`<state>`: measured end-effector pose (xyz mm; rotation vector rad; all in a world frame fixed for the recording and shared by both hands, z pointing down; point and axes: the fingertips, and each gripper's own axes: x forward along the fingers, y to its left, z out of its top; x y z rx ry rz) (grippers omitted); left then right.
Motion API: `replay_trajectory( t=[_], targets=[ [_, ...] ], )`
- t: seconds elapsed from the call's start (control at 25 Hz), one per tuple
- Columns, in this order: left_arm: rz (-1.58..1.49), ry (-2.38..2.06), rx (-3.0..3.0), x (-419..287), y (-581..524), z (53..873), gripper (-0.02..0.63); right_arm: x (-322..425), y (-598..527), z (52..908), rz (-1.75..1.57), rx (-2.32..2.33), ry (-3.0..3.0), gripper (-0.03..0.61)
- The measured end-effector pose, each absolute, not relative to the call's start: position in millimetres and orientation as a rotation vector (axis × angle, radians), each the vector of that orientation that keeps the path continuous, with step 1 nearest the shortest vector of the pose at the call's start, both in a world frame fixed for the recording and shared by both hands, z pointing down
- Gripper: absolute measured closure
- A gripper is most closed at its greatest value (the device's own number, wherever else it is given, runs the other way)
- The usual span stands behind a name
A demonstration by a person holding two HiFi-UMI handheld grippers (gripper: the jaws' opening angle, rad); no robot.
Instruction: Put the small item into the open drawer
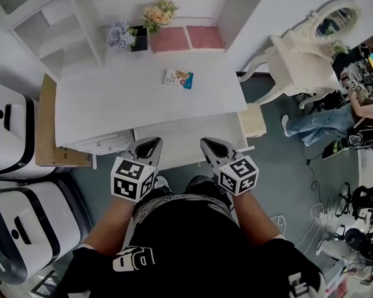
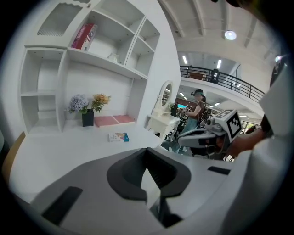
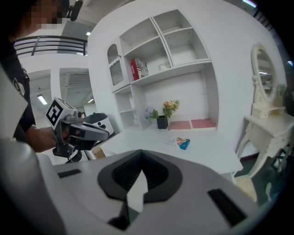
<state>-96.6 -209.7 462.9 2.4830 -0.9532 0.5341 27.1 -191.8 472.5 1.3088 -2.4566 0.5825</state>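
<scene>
On the desk, the item lies flat towards the back, well apart from my tools. I hold the left gripper and the right gripper by the drawer, both clenched, with nothing between the jaws.

Small item print unreadable; drawer front behind left gripper, right gripper

Likely a staged bedroom inside a hall: desk, vanity mirror, railing.

Smooth matt white desk, glossy paper packet
</scene>
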Motion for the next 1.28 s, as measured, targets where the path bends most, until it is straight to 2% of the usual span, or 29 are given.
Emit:
replay_trajectory(
  t=[0.72,0.88,1.28],
  targets=[
    [0.576,-1.14,2.352,-86,-246,479,0.6,54,-279,484,0.376,1.059,-2.419,0.56],
    [0.563,-1.192,2.297,-83,-254,483,0.6,55,-300,498,0.392,0.99,-2.415,0.541],
    [0.59,-1.298,2.186,-90,-264,495,0.6,53,-361,547,0.188,0.832,-2.301,0.497]
  ],
)
